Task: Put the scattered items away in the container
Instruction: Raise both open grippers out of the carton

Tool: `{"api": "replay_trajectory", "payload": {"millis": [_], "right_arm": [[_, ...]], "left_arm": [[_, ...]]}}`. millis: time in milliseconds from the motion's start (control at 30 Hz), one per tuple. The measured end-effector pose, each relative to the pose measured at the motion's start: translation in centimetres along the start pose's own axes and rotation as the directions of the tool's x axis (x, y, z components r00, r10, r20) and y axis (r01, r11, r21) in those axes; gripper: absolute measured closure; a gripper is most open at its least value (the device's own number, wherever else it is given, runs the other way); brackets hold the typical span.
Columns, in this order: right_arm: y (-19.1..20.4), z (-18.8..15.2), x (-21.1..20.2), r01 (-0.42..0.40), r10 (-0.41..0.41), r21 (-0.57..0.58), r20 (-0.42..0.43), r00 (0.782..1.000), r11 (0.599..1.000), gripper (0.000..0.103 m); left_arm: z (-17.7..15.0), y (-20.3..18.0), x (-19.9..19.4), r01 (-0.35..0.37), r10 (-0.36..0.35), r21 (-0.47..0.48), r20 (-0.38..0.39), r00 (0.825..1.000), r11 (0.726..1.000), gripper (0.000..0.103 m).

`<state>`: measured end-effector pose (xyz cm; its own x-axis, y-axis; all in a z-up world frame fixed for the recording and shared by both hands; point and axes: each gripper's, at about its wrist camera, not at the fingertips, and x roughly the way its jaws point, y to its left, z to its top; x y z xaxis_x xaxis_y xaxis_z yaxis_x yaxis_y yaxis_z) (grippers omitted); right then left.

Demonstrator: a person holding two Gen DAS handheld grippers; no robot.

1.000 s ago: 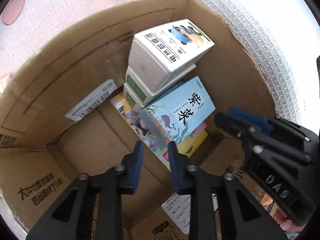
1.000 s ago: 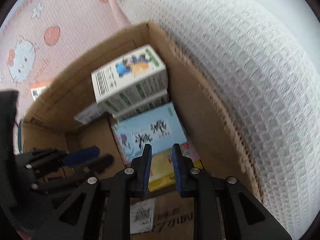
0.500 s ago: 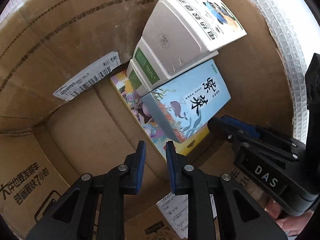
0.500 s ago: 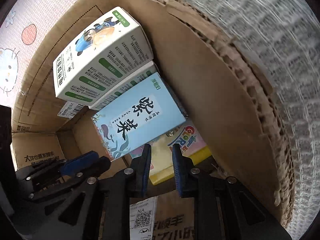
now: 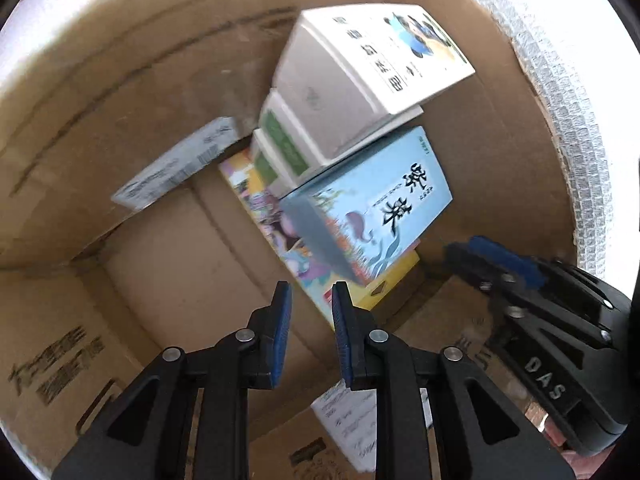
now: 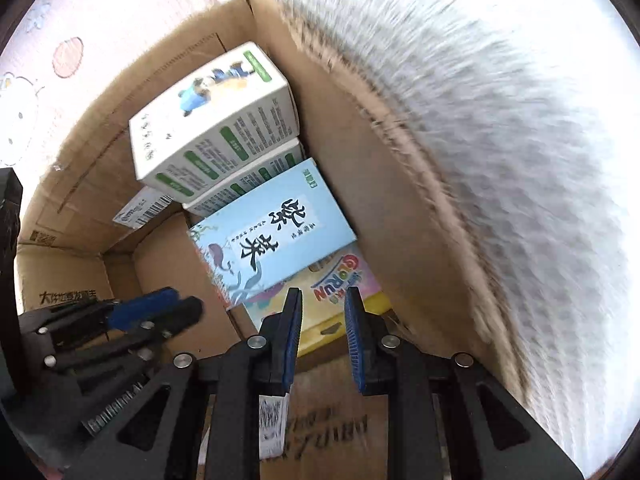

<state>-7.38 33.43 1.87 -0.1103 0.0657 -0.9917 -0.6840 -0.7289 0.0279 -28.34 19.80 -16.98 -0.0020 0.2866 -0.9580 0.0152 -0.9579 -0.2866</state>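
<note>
Cardboard box (image 5: 100, 128) holds the tidied items along its right-hand wall: a white carton with a cartoon figure (image 6: 212, 120) lies on top of further white-and-green cartons (image 5: 280, 144), a light-blue box with large dark characters (image 6: 272, 232) leans against them, and a colourful flat pack with a yellow edge (image 6: 344, 280) lies beneath on the box floor. We note a white shipping label (image 5: 176, 168) on the inner far wall.

Left claw (image 5: 310, 332) hangs over the bare part of the box floor; its jaws are opening and nothing sits between them. Right claw (image 6: 322, 340) is closed as far as it goes, with nothing gripped, above the yellow edge of the flat pack.

Against half a second ago, we record that the right wrist view has drawn back: the box wall filled less of it then, and the pink cartoon-printed sheet (image 6: 48, 64) beyond the box is again visible. The left wrist view shows the stack slightly farther off. The stack itself is unchanged.

A white waffle-textured cloth (image 6: 500, 160), blurred, lies against the box's outer right side.
</note>
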Motion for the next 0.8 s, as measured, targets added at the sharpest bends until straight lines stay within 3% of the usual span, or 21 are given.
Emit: {"api": "replay_trajectory", "payload": {"millis": [67,167,200,267,300,367,433,533,600,633,700,733,800], "right_arm": [[0.0,-0.9,-2.0,0.006,-0.006,0.006,0.051,0.999,1.000,0.085],[1.0,-2.8,-5.5,0.044,-0.042,-0.012,0.162,0.986,0.999,0.085],[1.8,-3.8,-6.8,0.069,-0.061,-0.033,0.205,0.977,0.997,0.083],[4.7,-5.8,-8.8,0.096,-0.067,-0.089,0.282,0.957,0.991,0.078],[4.1,-6.5,-10.2,0.094,-0.057,-0.103,0.319,0.946,0.990,0.073],[5.6,-8.0,-12.4,0.092,-0.041,-0.106,0.407,0.913,0.990,0.062],[7.1,-9.3,-13.3,0.112,-0.053,-0.099,0.467,0.882,0.989,0.045],[9.7,-10.2,-14.2,0.205,-0.100,-0.153,0.511,0.854,0.967,0.045],[12.9,-10.4,-13.8,0.245,-0.105,-0.205,0.525,0.845,0.948,0.044],[13.6,-10.9,-14.0,0.253,-0.103,-0.215,0.535,0.838,0.943,0.043],[15.7,-12.3,-14.0,0.252,-0.089,-0.221,0.558,0.825,0.942,0.040],[16.8,-13.0,-13.6,0.239,-0.071,-0.226,0.570,0.819,0.944,0.037],[18.7,-14.1,-13.5,0.214,-0.038,-0.225,0.600,0.799,0.951,0.035]], "left_arm": [[-0.7,-0.1,-1.6,-0.011,0.011,0.008,0.040,0.999,1.000,0.061],[-2.3,-0.6,-4.8,-0.076,0.063,0.072,0.164,0.985,0.995,0.050],[-3.2,-0.7,-5.7,-0.106,0.086,0.090,0.206,0.975,0.990,0.049],[1.3,-0.4,-7.8,-0.146,0.112,0.103,0.282,0.953,0.984,0.048],[1.4,0.5,-8.5,-0.163,0.121,0.105,0.321,0.939,0.981,0.048],[-0.3,1.2,-12.4,-0.178,0.126,0.103,0.384,0.915,0.979,0.048],[-2.7,3.4,-12.6,-0.169,0.109,0.103,0.434,0.894,0.980,0.048],[-6.2,4.7,-10.5,-0.161,0.073,0.131,0.510,0.857,0.978,0.047],[-8.3,5.5,-10.0,-0.189,0.059,0.168,0.576,0.815,0.968,0.047],[-9.1,6.1,-10.1,-0.207,0.065,0.160,0.620,0.782,0.965,0.047],[-11.5,7.8,-11.6,-0.225,0.072,0.118,0.720,0.690,0.967,0.047],[-13.0,8.9,-12.9,-0.211,0.057,0.108,0.756,0.653,0.972,0.043],[-15.4,10.8,-14.5,-0.173,0.024,0.101,0.800,0.600,0.980,0.038]]}}
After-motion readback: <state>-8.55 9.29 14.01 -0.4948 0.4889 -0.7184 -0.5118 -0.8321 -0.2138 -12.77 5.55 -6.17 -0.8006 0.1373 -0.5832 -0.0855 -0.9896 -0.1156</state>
